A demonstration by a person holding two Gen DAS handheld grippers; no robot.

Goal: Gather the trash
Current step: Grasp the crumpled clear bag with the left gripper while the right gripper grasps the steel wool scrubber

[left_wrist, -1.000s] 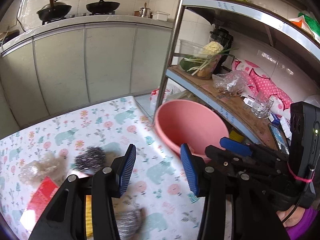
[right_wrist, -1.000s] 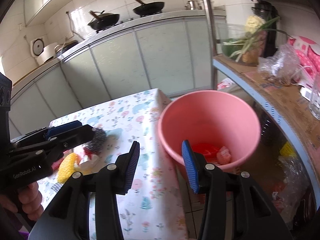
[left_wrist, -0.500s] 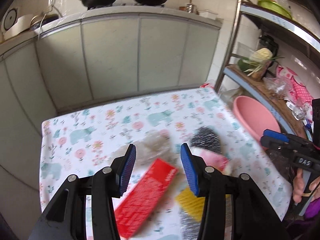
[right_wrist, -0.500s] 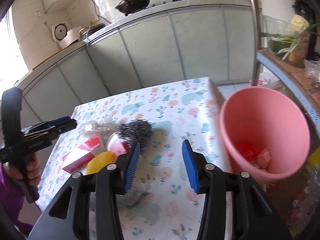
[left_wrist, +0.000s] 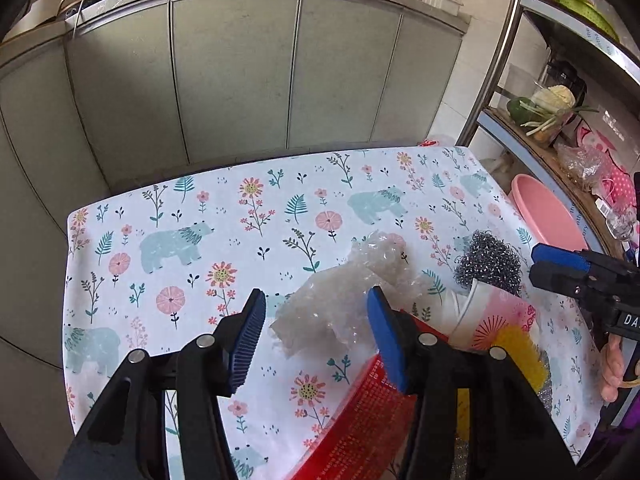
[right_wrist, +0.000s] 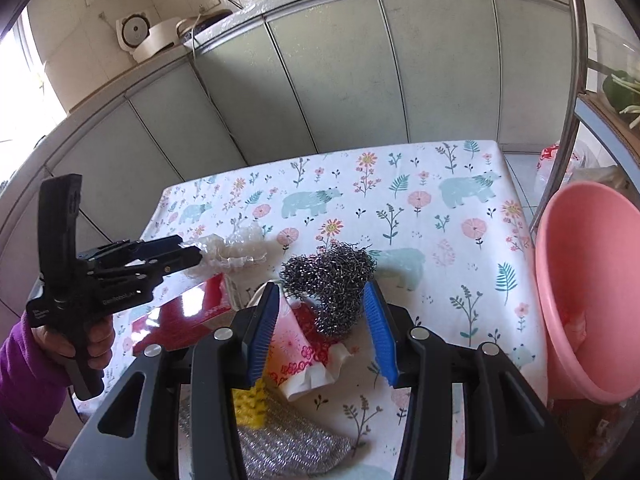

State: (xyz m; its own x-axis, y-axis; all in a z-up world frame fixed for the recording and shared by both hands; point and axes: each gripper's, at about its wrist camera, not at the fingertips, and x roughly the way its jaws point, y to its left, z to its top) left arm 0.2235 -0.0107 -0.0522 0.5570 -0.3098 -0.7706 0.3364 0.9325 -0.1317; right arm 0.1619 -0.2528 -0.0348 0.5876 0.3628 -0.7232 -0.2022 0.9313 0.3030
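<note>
Trash lies on a flower-print tablecloth [left_wrist: 224, 220]. My left gripper [left_wrist: 318, 340] is open, its fingers either side of a crumpled clear plastic wrap [left_wrist: 352, 292], also seen in the right wrist view [right_wrist: 236, 250]. My right gripper [right_wrist: 324, 340] is open around a steel wool ball [right_wrist: 332, 280], seen too in the left wrist view [left_wrist: 488, 260]. A crushed pink paper cup [right_wrist: 308, 356], a red packet [left_wrist: 368, 424] and a yellow sponge [right_wrist: 250, 400] lie beside them. A pink bucket [right_wrist: 588, 292] stands off the table's right edge.
A metal shelf rack [left_wrist: 552, 128] with vegetables and bags stands right of the table, behind the bucket. Grey kitchen cabinets [left_wrist: 240, 72] run along the back. A silver scouring cloth [right_wrist: 292, 444] lies near the front edge.
Both grippers have swung from the bucket back over the table. The left now straddles the clear plastic wrap; the right now straddles the steel wool ball.
</note>
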